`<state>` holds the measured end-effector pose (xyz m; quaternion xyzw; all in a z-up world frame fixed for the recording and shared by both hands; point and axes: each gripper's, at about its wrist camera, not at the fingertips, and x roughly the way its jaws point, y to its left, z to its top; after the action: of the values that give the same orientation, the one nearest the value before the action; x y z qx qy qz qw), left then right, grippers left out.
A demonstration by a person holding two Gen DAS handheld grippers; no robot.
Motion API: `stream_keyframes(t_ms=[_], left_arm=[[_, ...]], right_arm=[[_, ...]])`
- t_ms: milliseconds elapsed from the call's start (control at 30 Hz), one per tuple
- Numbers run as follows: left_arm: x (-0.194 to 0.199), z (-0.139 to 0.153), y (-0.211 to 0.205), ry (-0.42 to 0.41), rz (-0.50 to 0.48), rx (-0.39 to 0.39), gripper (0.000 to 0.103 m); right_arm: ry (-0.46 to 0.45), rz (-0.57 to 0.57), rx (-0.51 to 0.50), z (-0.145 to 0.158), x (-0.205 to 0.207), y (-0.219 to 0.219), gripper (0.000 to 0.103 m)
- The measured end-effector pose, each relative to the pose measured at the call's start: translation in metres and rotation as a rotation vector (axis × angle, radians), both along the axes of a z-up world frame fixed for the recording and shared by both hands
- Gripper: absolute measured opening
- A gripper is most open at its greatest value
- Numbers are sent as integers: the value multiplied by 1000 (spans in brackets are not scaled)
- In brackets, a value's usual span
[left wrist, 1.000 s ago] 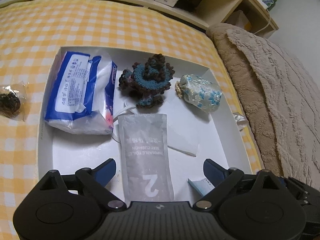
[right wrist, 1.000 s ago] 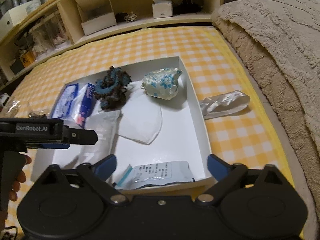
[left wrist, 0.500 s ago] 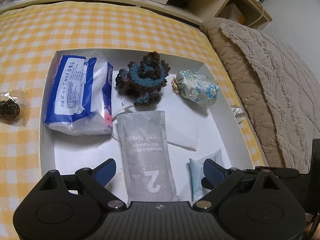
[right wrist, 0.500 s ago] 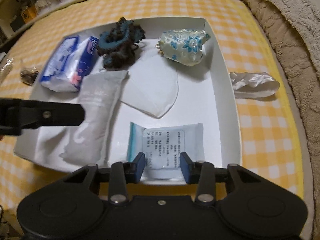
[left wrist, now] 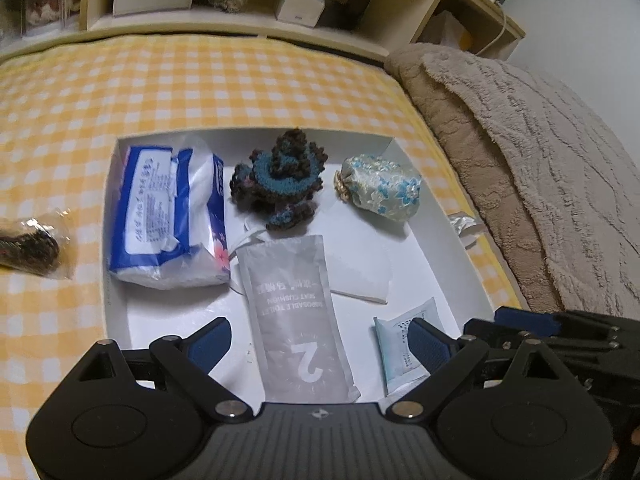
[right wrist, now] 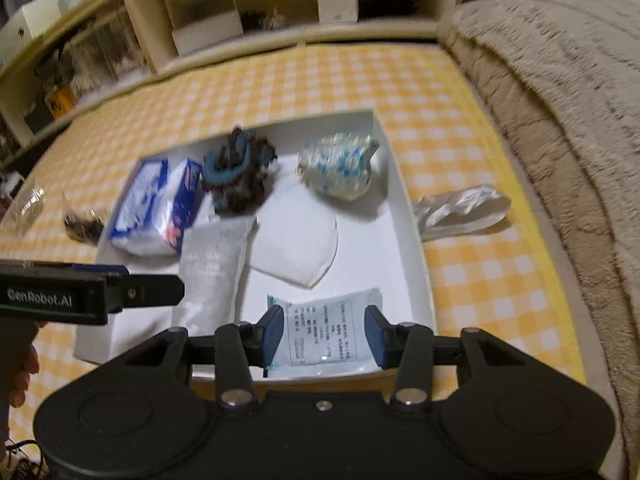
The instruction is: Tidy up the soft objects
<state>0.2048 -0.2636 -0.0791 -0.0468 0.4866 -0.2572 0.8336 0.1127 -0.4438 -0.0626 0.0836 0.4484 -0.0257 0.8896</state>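
Checked yellow bedding (left wrist: 224,92) is lying under a white box (left wrist: 436,216) in the left wrist view. The left gripper (left wrist: 320,340) is hanging over the box's near end with its jaws spread wide and nothing pinched; a grey pouch (left wrist: 298,320) is lying flat on the box floor between them. Inside the box a tissue pack (left wrist: 168,216) is sitting at the left, a crochet piece (left wrist: 280,180) in the far middle, a floral pouch (left wrist: 380,188) at the far right, and a white mask (left wrist: 360,272) is peeking out just beside the grey pouch. A pale blue sachet (left wrist: 396,348) is lying in the near right corner, partly behind the right pad. A bagged dark item (left wrist: 28,244) is resting on the bedding left of the box, and a beige blanket (left wrist: 540,168) is heaped on the right.

From the right wrist, the right gripper (right wrist: 324,334) is hovering above the sachet (right wrist: 324,332), its jaws half apart and opening, pads on either side of the packet but not pressing it. A crumpled silver wrapper (right wrist: 464,208) is lying outside the box (right wrist: 416,240) to the right. The left gripper (right wrist: 124,288) is reaching in from the left edge, with a hand (right wrist: 16,376) below it.
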Motion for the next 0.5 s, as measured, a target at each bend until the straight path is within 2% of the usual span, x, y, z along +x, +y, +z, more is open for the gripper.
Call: stream_keyframes(t_ms=[233, 500], left_arm=[[-18, 24, 11, -60, -7, 8, 102], [-43, 46, 30, -133, -12, 42, 103]], right_arm=[[-48, 1, 3, 23, -19, 4, 59], [-137, -20, 6, 45, -48, 13, 88]])
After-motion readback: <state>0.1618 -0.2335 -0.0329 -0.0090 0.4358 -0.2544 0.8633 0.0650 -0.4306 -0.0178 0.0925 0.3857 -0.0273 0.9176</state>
